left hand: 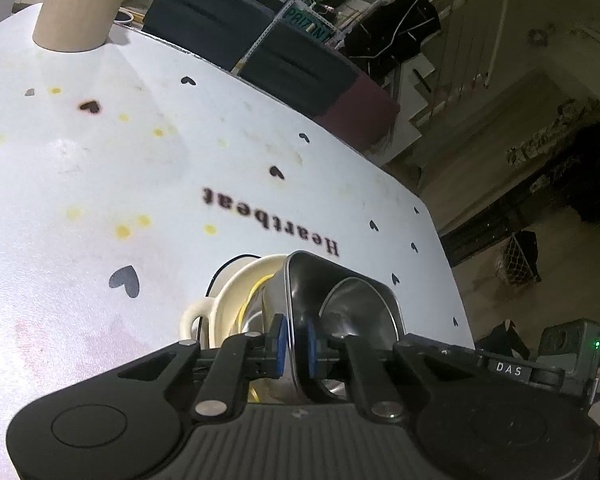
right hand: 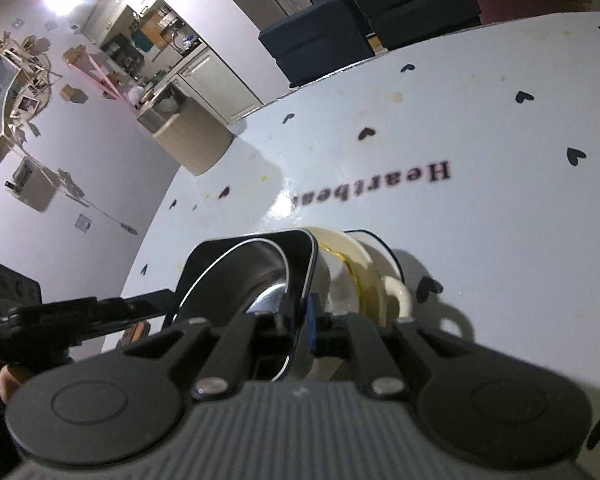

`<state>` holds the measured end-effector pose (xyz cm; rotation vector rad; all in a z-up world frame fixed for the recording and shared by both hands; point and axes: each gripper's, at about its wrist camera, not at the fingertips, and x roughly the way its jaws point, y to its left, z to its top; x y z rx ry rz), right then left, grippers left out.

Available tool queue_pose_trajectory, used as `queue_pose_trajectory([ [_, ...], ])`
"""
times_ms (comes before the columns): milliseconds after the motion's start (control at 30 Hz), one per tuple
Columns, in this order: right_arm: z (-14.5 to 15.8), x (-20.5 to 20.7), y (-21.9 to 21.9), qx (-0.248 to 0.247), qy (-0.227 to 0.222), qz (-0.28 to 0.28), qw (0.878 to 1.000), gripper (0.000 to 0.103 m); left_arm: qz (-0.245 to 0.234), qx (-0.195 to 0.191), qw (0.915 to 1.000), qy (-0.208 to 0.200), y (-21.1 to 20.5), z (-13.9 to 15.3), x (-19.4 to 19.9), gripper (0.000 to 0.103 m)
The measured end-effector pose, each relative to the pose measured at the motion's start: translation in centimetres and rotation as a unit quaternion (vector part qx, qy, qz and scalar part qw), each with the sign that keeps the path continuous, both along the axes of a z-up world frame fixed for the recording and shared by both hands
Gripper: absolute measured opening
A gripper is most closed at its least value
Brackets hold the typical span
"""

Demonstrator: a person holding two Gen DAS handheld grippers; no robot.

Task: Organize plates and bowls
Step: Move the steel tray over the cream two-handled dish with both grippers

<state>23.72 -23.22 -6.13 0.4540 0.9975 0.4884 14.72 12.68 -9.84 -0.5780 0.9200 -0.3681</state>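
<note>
A square steel dish (left hand: 340, 292) with rounded corners rests in a stack over a cream bowl (left hand: 236, 292) that has a loop handle (left hand: 194, 316). A yellow-rimmed piece shows between them. My left gripper (left hand: 296, 336) is shut on one rim of the steel dish, with its blue pads on either side of the wall. In the right wrist view my right gripper (right hand: 302, 320) is shut on the opposite rim of the same steel dish (right hand: 240, 272). The cream bowl (right hand: 340, 280) lies just beyond. The stack sits low over the white table (left hand: 100, 160); whether it touches the table is hidden.
The white tablecloth has black hearts and the word "Heartbeat". A beige cylinder (left hand: 76, 4) stands at the far corner of the table. Dark blue boxes (left hand: 204, 16) sit past the far edge. The table's side edge (left hand: 452, 280) runs close beside the stack, with floor below.
</note>
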Motion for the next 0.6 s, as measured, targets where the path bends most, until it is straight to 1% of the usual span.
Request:
queue_pose_trajectory([
  [133, 0.1, 0.1, 0.0, -0.004, 0.003, -0.005, 1.0, 0.01, -0.008, 0.01, 0.9999, 0.007, -0.5, -0.3, 0.1, 0.015],
  [600, -0.4, -0.4, 0.8, -0.019, 0.016, 0.003, 1.0, 0.011, -0.011, 0.022, 0.9994, 0.024, -0.9, -0.8, 0.2, 0.015],
])
